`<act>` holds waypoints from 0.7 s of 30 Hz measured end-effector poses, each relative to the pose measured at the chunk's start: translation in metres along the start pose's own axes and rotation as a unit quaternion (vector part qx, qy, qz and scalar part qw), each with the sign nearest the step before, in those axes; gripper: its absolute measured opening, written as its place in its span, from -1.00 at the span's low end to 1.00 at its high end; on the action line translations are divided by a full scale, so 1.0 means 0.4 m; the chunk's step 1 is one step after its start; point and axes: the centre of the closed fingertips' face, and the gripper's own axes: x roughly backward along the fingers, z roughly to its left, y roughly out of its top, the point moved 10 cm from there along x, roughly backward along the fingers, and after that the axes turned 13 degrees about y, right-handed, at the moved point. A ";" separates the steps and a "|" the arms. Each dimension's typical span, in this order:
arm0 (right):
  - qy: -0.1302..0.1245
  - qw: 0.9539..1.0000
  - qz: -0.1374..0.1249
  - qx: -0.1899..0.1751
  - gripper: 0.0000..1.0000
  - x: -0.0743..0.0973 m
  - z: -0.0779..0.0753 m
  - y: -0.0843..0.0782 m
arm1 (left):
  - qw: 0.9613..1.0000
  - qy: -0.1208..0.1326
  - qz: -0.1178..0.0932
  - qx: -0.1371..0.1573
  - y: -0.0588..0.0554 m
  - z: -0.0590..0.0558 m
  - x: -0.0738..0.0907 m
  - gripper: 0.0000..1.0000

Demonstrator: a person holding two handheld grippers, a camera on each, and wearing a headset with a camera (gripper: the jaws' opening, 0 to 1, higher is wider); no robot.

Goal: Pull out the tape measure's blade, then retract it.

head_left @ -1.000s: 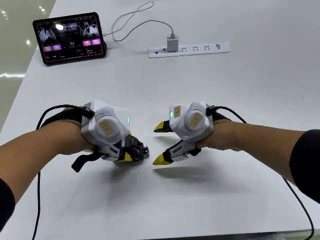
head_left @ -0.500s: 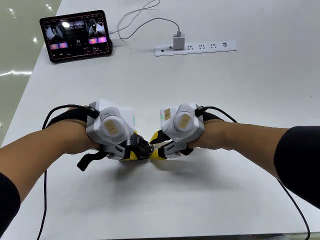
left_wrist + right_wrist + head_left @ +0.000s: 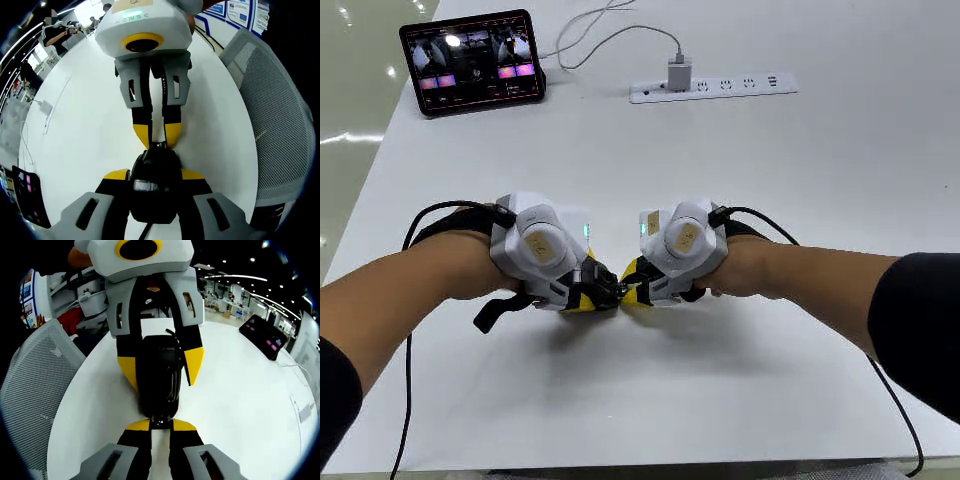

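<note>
**Black tape measure pinched between two grippers**

Black and chunky, the tape measure (image 3: 604,292) sits low over the white table (image 3: 770,170), near its front edge. The left gripper (image 3: 590,297) clamps the case by its sides between yellow-tipped jaws. The right gripper (image 3: 628,293) meets it nose to nose. Its jaws are squeezed almost together on the blade tip (image 3: 160,420) at the mouth of the case. A tablet (image 3: 475,62) and a power strip (image 3: 715,88) lie well apart, at the table's far side.

Left tool (image 3: 154,175), right tool (image 3: 161,425) — white, yellow-tipped
</note>
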 end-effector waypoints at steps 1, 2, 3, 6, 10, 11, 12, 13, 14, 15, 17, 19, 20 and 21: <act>0.000 1.000 0.001 0.001 -0.84 0.002 0.002 -0.001 | 1.000 -0.001 -0.003 -0.012 0.001 -0.004 0.001 -0.37; 0.001 1.000 0.000 0.000 -0.84 0.003 0.006 -0.002 | 1.000 -0.002 -0.005 -0.014 0.001 -0.005 0.001 -0.37; 0.001 1.000 0.000 -0.001 -0.84 0.004 0.008 -0.003 | 1.000 -0.003 -0.006 -0.010 -0.001 -0.004 0.002 -0.37; -0.005 1.000 -0.006 -0.009 -0.84 0.005 0.011 -0.008 | 1.000 -0.004 -0.010 -0.004 -0.003 -0.003 0.003 -0.37; -0.005 1.000 -0.007 -0.011 -0.84 0.008 0.011 -0.010 | 1.000 -0.004 -0.004 -0.002 0.002 -0.004 0.000 -0.37; -0.005 1.000 -0.006 -0.011 -0.84 0.009 0.011 -0.011 | 1.000 -0.003 -0.003 0.000 0.002 -0.003 0.001 -0.37; -0.005 1.000 -0.005 -0.011 -0.84 0.010 0.011 -0.012 | 1.000 -0.003 -0.003 0.001 0.002 -0.004 0.001 -0.37; -0.005 1.000 -0.004 -0.012 -0.83 0.012 0.010 -0.013 | 1.000 -0.002 -0.004 0.003 0.002 -0.003 0.002 -0.37; -0.006 1.000 -0.003 -0.011 -0.83 0.013 0.010 -0.014 | 1.000 -0.001 -0.004 0.006 0.001 -0.003 0.002 -0.37; -0.007 1.000 -0.002 -0.011 -0.83 0.015 0.009 -0.015 | 1.000 0.000 -0.004 0.008 0.001 -0.003 0.002 -0.37; -0.007 1.000 -0.003 -0.013 -0.83 0.017 0.009 -0.018 | 1.000 0.001 -0.004 0.008 0.001 -0.003 0.003 -0.37; -0.007 1.000 -0.003 -0.016 -0.83 0.019 0.009 -0.020 | 1.000 0.000 -0.005 0.006 0.002 -0.004 0.003 -0.37; -0.006 1.000 -0.002 -0.016 -0.83 0.019 0.011 -0.020 | 1.000 0.000 -0.006 0.007 0.001 -0.003 0.003 -0.37; -0.004 1.000 0.001 -0.014 -0.83 0.021 0.011 -0.020 | 1.000 0.000 -0.005 0.007 0.001 -0.003 0.002 -0.37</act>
